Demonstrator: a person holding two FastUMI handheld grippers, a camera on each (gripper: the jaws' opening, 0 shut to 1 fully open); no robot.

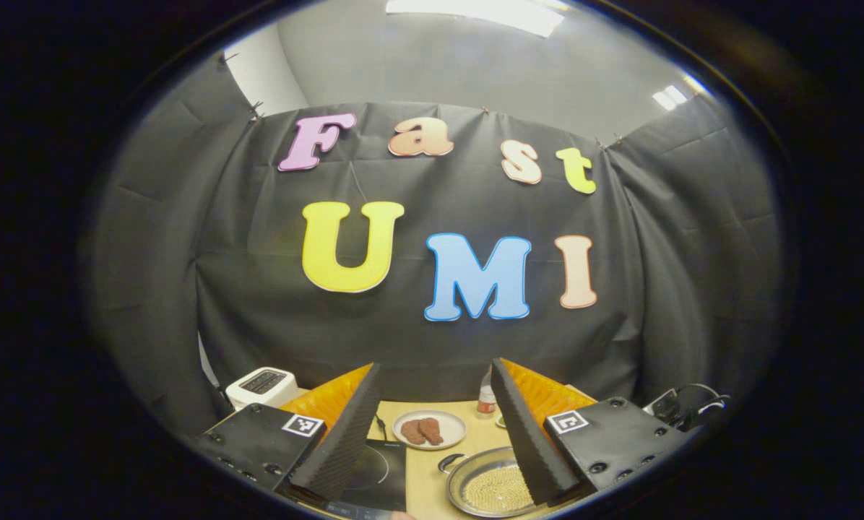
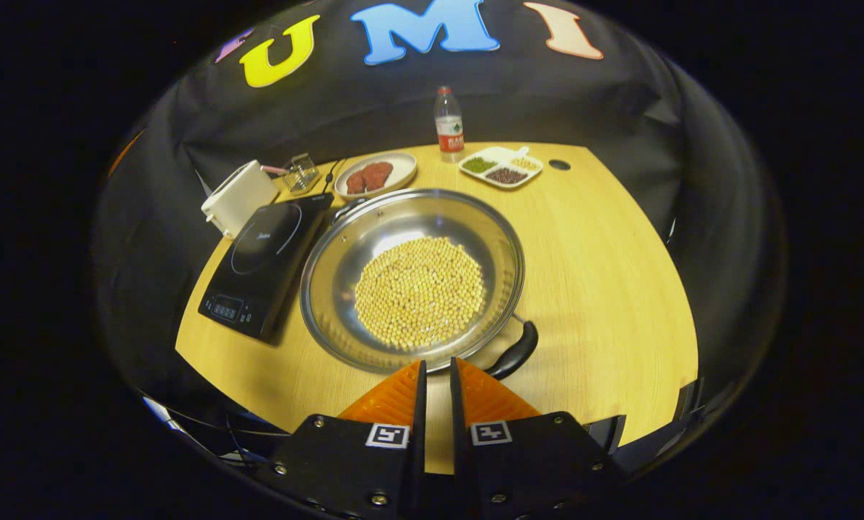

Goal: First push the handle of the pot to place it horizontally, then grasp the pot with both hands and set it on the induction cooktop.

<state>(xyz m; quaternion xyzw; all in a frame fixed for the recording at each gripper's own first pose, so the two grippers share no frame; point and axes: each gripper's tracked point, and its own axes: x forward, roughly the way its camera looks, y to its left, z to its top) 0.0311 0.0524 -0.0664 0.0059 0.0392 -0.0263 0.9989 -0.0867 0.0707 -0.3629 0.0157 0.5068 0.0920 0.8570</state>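
Right gripper view: the pot (image 2: 414,278) of beans sits mid-bench beside the induction cooktop (image 2: 266,263), with bare bench (image 2: 605,274) toward the right edge. Its handles lie diagonally, the near handle (image 2: 515,352) pointing front-right. The right gripper (image 2: 435,375) is nearly closed and empty; the left gripper (image 1: 435,426) is spread wide, holding nothing.

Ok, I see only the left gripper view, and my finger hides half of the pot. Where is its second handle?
Observer: The near handle of the pot points to the table's near right, so the two handles lie on a diagonal.
Operator: And where is the right gripper?
Observer: The right gripper hangs at the pot's near rim, just left of that handle.
Operator: Is anything standing behind my other finger?
Observer: Yes, a small wire basket stands between the white toaster and the plate of meat.
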